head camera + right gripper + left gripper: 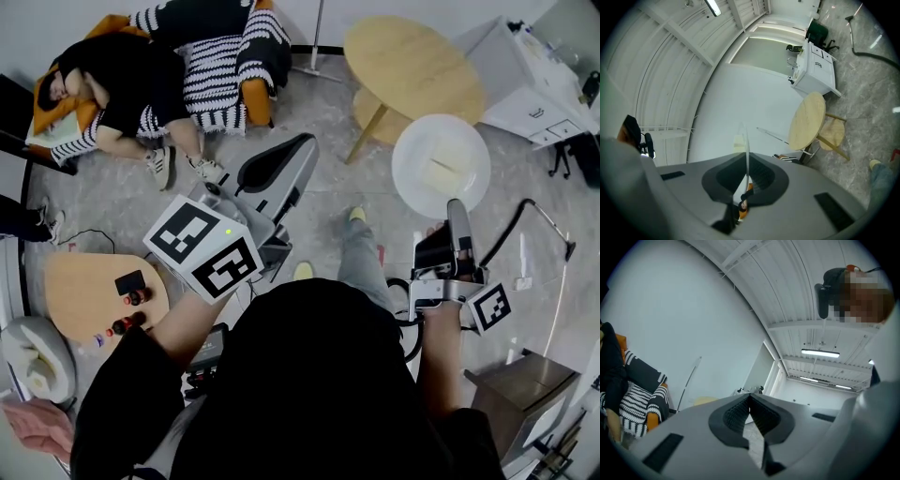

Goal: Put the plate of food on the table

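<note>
In the head view a white plate [441, 164] with pale slices of food [439, 173] hangs level above the floor, just short of the round wooden table [412, 66]. My right gripper [457, 211] is shut on the plate's near rim. In the right gripper view the plate [746, 140] shows edge-on as a thin white line pinched between the jaws of that gripper [746, 161], with the table [808, 119] ahead to the right. My left gripper [305, 141] is raised at centre left, apart from the plate. Its jaws [749, 397] meet at the tips with nothing between them.
A person lies on an orange chair with striped cushions [122, 84] at the upper left. A white cabinet [539, 84] stands right of the round table, and a stool [370, 103] is tucked under it. A low wooden table [94, 291] with small dark items is at the left. A hose [539, 211] lies on the floor.
</note>
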The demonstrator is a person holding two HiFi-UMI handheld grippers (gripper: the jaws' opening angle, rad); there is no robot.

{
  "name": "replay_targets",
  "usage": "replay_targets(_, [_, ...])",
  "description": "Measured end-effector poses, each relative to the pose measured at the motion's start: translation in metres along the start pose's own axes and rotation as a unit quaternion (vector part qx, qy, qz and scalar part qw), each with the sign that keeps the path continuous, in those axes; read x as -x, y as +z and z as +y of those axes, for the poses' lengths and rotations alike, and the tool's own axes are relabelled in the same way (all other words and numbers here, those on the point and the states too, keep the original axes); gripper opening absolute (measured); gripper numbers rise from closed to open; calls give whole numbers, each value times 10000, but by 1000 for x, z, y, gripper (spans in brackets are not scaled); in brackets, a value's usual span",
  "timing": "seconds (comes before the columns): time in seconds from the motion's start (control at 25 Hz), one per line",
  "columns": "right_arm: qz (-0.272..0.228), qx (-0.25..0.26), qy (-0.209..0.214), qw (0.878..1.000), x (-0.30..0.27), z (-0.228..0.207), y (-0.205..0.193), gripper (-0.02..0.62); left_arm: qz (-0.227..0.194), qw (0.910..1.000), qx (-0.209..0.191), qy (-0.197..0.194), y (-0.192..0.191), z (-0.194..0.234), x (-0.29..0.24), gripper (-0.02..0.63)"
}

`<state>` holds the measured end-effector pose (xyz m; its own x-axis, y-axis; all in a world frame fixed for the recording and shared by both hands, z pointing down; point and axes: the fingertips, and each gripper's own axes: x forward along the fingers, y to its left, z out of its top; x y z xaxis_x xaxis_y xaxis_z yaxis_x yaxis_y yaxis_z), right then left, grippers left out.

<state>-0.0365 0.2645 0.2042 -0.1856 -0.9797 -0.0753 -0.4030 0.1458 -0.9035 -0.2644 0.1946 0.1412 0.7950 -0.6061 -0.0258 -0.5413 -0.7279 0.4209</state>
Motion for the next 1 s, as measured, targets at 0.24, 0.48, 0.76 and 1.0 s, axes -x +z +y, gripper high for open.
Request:
replay_targets(0.24, [54,-96,-45,9999,-11,-16,16,15,100,9999,-46,28,1,0,-28,9])
replay_targets(0.48, [51,-142,-201,9997,-22,-33,30,15,254,9996,84,-4,-7,10,-58,9])
replay_targets(0.76, [1,-183,-250,9995,-21,-47,33,15,316,9994,143,-17,-20,15,-70,8])
replay_targets(1.0, [-21,-252,-224,9994,-25,-48,34,15,362,9992,143,48,-18,16,-71,9])
